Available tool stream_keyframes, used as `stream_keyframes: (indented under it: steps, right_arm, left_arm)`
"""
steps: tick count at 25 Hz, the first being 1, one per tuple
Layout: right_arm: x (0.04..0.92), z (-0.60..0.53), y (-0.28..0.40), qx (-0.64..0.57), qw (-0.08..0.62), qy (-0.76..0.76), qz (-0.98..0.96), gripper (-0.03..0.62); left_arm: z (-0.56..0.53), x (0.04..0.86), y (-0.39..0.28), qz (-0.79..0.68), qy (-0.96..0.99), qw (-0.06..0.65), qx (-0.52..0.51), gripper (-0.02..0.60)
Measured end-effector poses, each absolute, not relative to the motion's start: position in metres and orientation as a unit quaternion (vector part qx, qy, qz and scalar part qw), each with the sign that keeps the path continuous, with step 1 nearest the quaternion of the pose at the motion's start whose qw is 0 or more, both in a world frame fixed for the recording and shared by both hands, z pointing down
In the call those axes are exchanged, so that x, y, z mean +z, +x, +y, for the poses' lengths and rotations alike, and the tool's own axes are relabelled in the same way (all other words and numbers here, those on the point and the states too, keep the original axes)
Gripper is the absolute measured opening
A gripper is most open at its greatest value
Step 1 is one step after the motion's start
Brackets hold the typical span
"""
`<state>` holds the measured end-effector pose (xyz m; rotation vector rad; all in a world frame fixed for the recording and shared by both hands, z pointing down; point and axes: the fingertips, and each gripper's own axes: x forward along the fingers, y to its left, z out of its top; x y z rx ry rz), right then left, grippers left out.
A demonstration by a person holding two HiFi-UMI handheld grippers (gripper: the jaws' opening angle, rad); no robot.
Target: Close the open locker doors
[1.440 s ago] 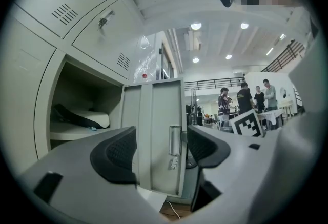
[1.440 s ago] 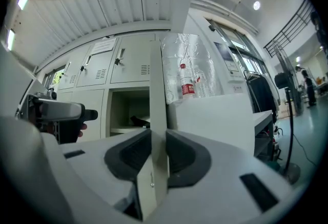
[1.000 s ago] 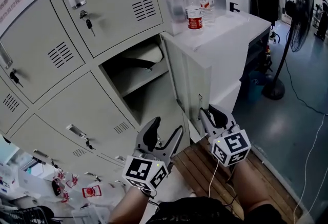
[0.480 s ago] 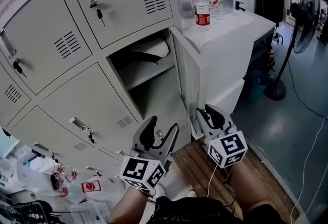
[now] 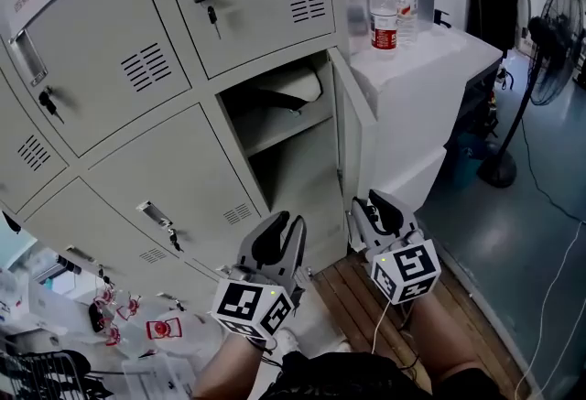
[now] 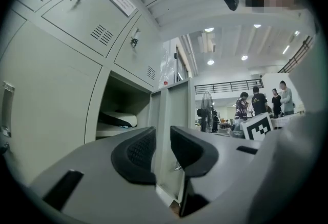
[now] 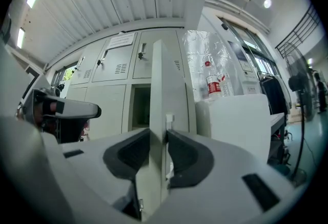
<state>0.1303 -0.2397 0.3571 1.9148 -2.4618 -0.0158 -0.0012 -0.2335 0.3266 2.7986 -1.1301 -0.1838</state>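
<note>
One grey locker compartment (image 5: 293,151) stands open, with something pale on its shelf. Its door (image 5: 352,133) is swung out to the right and shows edge-on. My right gripper (image 5: 371,206) sits low on that door's free edge. In the right gripper view the door (image 7: 156,89) runs between the jaws of the right gripper (image 7: 158,138), and both pads lie against it, though the jaws have just been opening slightly. My left gripper (image 5: 293,222) hangs in front of the compartment's lower part. Its jaws have just been closing to a narrow gap with nothing between them (image 6: 163,138).
Closed locker doors with keys (image 5: 211,14) surround the open one. A white cabinet (image 5: 430,69) right of the door carries two bottles (image 5: 385,18). A standing fan (image 5: 549,50) is at the far right. A wooden pallet (image 5: 352,297) lies underfoot. Small red-and-white items (image 5: 160,329) lie at lower left.
The left gripper's jaws have gone from wide apart to nearly together. Both grippers have shifted a little beside the lockers, the right one staying on the door's edge.
</note>
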Motion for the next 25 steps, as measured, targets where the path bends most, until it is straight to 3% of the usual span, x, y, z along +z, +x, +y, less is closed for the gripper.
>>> stream_keyframes:
  steps: [5,25]
  right_arm:
    - [0.358,-0.247,0.109,-0.008,0.017,0.603,-0.798,0.118]
    - [0.357,-0.281,0.041,0.008,-0.005,0.539,-0.842,0.124]
  left_arm:
    - [-0.238,0.330,-0.022,-0.390,0.917,0.065,-0.058,0.003]
    - [-0.259,0.338,-0.072,-0.415,0.905,0.076,-0.052,0.003]
